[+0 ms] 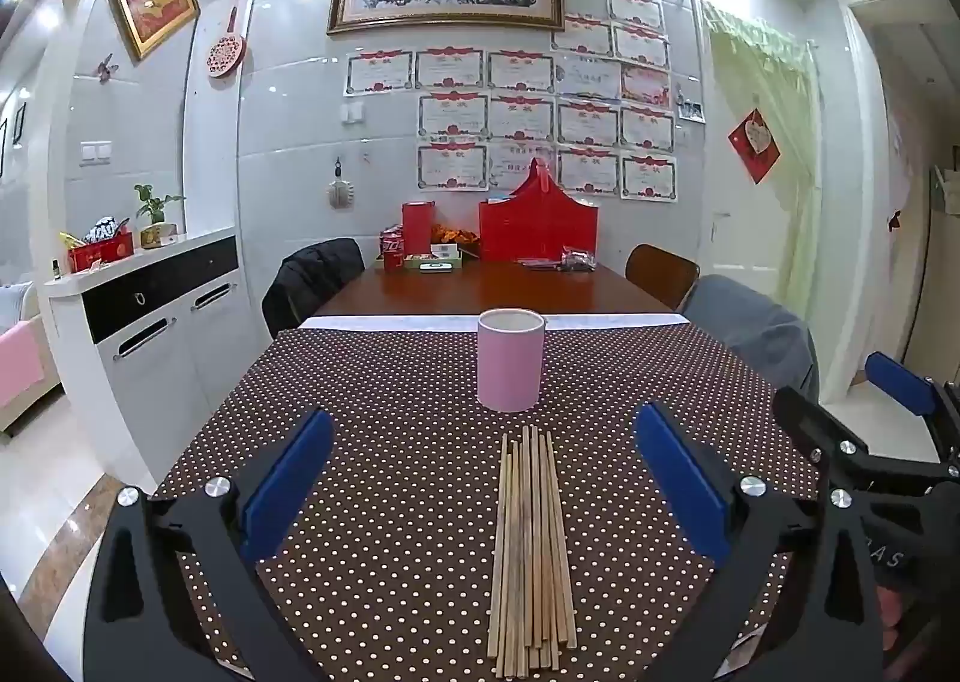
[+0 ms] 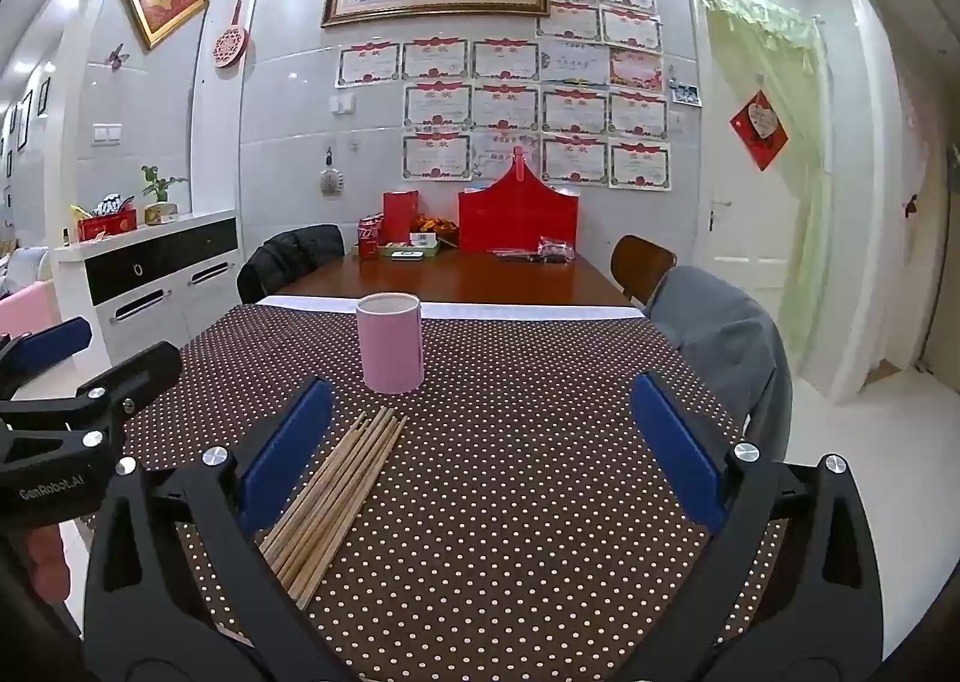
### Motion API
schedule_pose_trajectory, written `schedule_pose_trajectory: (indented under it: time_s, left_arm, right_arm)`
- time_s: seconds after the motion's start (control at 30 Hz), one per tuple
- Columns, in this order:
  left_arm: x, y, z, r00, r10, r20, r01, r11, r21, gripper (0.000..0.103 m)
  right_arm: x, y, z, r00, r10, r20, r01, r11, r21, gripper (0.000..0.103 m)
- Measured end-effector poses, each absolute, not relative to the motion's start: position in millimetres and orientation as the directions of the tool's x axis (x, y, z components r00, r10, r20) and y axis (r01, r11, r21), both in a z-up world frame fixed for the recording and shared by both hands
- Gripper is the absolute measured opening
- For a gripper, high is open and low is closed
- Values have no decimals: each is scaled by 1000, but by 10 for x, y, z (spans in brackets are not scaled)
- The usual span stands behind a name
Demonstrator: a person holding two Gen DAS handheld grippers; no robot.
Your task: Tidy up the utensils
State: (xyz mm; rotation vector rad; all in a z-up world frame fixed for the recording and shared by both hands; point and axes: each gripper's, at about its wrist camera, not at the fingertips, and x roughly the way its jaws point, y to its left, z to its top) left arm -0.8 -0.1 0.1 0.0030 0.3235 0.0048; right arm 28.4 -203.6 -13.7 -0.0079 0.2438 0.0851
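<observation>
Several wooden chopsticks (image 1: 531, 550) lie side by side on the brown polka-dot cloth (image 1: 390, 394), pointing toward a pink cylindrical holder (image 1: 510, 361) that stands upright just beyond them. My left gripper (image 1: 483, 436) hovers wide open above the near end of the bundle, one blue pad on each side, touching nothing. In the right wrist view the chopsticks (image 2: 336, 496) run diagonally past the left pad, and the pink holder (image 2: 390, 343) stands left of centre. My right gripper (image 2: 480, 406) is open and empty over bare cloth. Each gripper shows at the edge of the other's view.
Beyond the cloth the wooden table (image 1: 480, 286) carries a red basket (image 1: 537, 226), a red can and a small tray at its far end. Chairs draped with a dark jacket (image 1: 312, 280) and a grey garment (image 1: 756, 334) flank the table. A white sideboard (image 1: 162, 298) stands left.
</observation>
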Motion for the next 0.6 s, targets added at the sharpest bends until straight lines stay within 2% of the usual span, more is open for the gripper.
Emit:
schedule_pose_trajectory:
  time_s: [0.6]
  left_arm:
    - [59,51,3,949,20,-315,-22,1000,-4,99]
  right_arm:
    - [361,-1969,-157,961,110,-254,-110,994,13,97]
